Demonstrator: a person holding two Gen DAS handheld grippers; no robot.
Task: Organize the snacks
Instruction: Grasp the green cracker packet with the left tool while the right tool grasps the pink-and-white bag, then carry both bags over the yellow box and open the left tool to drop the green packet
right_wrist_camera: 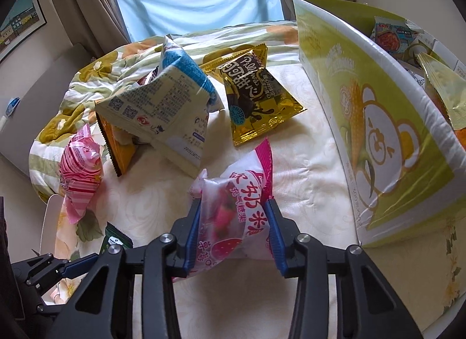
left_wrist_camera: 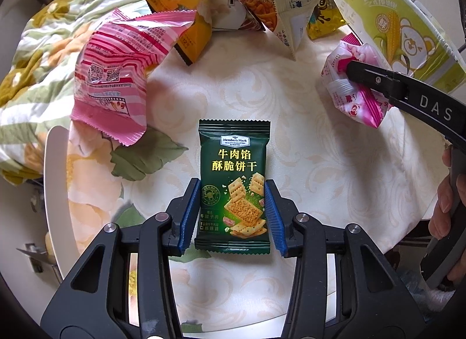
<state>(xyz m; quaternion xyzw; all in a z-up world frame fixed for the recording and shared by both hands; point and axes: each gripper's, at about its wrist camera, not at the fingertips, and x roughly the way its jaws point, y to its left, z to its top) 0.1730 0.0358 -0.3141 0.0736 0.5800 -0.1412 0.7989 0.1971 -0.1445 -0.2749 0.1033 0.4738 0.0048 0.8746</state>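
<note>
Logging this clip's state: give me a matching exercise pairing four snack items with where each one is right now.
Items:
1. green cracker packet
2. strawberry candy bag
3. gold cocoa packet
4. corn box

Places:
A. standing at the table's right edge
B. lying flat, untouched, behind the candy bag
C. between the left claw's pads
D. between the right claw's pads

Pairs: 1-C, 2-D, 3-B, 4-A

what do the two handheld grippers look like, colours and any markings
Both the left gripper and the right gripper have matte black plastic linkage arms with triangular cut-outs and round silver pivot pins. Their fingers carry blue ribbed pads. From the left wrist view, the right gripper's black body shows white letters "DAS". No cables or sleeves are visible.
</note>
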